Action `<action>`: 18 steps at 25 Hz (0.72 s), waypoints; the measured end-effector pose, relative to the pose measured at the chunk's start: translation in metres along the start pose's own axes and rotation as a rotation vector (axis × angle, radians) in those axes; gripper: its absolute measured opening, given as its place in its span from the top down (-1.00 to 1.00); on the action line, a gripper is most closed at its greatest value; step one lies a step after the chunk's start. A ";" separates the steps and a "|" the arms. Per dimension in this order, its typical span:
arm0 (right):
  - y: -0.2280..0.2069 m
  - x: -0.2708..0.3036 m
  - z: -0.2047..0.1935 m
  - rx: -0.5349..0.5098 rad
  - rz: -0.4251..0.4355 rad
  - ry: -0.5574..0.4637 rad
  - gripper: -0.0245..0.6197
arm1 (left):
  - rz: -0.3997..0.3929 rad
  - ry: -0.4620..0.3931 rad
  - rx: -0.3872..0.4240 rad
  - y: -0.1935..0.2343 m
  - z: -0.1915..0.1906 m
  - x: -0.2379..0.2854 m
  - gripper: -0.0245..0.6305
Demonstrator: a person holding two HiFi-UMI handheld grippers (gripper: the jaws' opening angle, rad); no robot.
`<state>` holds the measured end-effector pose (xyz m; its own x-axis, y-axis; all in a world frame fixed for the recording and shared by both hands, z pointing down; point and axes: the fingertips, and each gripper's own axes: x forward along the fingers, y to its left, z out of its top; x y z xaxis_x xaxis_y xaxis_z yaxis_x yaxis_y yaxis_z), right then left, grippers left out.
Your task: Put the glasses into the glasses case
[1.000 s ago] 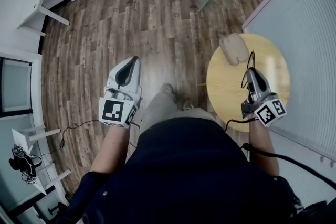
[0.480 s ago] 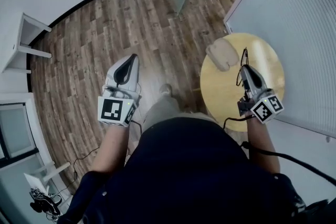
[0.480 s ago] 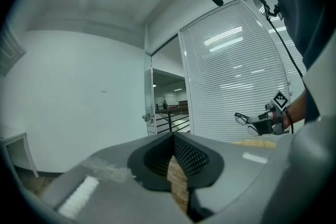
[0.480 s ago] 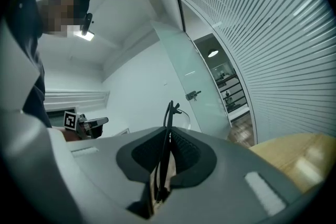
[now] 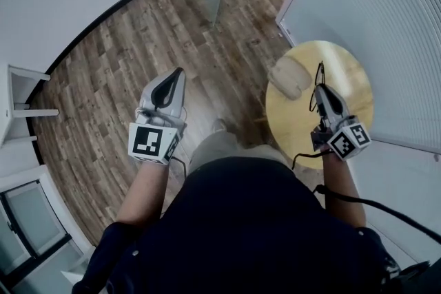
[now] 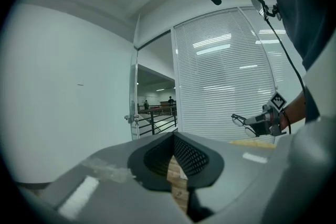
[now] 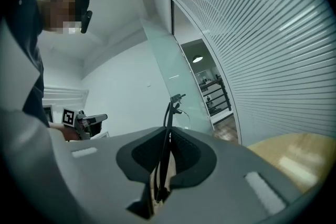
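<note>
Two grippers here, only one busy. The left gripper [image 5: 175, 74] hangs over the wood floor [image 5: 138, 31] with its jaws together and nothing in them. Next over, the tan glasses case [image 5: 289, 77] lies on the left edge of the round yellow table [image 5: 355, 72]; can't tell if it's open. Just right of it, the right gripper [image 5: 322, 87] is clamped on the glasses [image 7: 167, 128], held above the table with the thin black frame poking past the tips. I'd guess they're light, springy and easy to bend, so pinch the frame or arms gently, never the lenses.
</note>
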<state>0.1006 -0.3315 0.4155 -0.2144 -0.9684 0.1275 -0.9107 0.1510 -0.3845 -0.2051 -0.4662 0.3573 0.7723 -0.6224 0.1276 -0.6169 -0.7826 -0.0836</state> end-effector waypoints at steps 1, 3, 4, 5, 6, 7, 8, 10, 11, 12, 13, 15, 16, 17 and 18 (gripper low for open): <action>0.001 0.005 0.002 -0.004 -0.014 -0.001 0.82 | -0.019 -0.001 0.000 0.006 0.001 0.007 0.92; 0.003 0.010 0.003 -0.009 -0.043 -0.004 0.82 | -0.055 0.001 0.004 0.015 0.000 0.019 0.92; 0.003 0.011 0.002 -0.013 -0.057 -0.005 0.82 | -0.070 0.003 0.008 0.017 -0.002 0.024 0.92; 0.002 0.011 0.001 -0.015 -0.068 -0.003 0.82 | -0.082 0.005 0.014 0.019 -0.005 0.028 0.92; 0.000 0.012 -0.001 -0.016 -0.078 -0.001 0.82 | -0.092 0.007 0.021 0.019 -0.007 0.033 0.92; -0.002 0.012 -0.002 -0.016 -0.085 0.002 0.82 | -0.100 0.007 0.025 0.019 -0.008 0.038 0.92; -0.003 0.013 -0.002 -0.017 -0.089 0.004 0.82 | -0.107 0.006 0.024 0.018 -0.009 0.043 0.92; -0.006 0.012 0.002 -0.025 -0.093 0.003 0.82 | -0.118 0.004 0.016 0.014 -0.007 0.053 0.92; -0.008 0.011 0.005 -0.031 -0.093 0.002 0.82 | -0.124 0.004 0.014 0.011 -0.006 0.059 0.92; -0.010 0.011 0.008 -0.038 -0.092 0.000 0.82 | -0.130 0.004 0.013 0.007 -0.003 0.064 0.92; -0.014 0.011 0.011 -0.044 -0.090 0.000 0.82 | -0.137 0.002 0.013 0.003 0.000 0.070 0.92; -0.022 0.010 0.013 -0.049 -0.091 0.001 0.82 | -0.147 -0.001 0.012 -0.005 0.004 0.077 0.92; -0.026 0.010 0.013 -0.050 -0.092 0.000 0.82 | -0.151 -0.003 0.012 -0.008 0.006 0.079 0.92; -0.030 0.011 0.012 -0.052 -0.091 -0.002 0.82 | -0.152 -0.003 0.016 -0.009 0.006 0.080 0.92; -0.033 0.012 0.011 -0.054 -0.090 -0.003 0.82 | -0.149 -0.001 0.021 -0.010 0.005 0.083 0.92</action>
<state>0.1322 -0.3504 0.4200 -0.1301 -0.9791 0.1562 -0.9438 0.0740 -0.3221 -0.1344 -0.5099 0.3640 0.8550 -0.4995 0.1395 -0.4923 -0.8663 -0.0848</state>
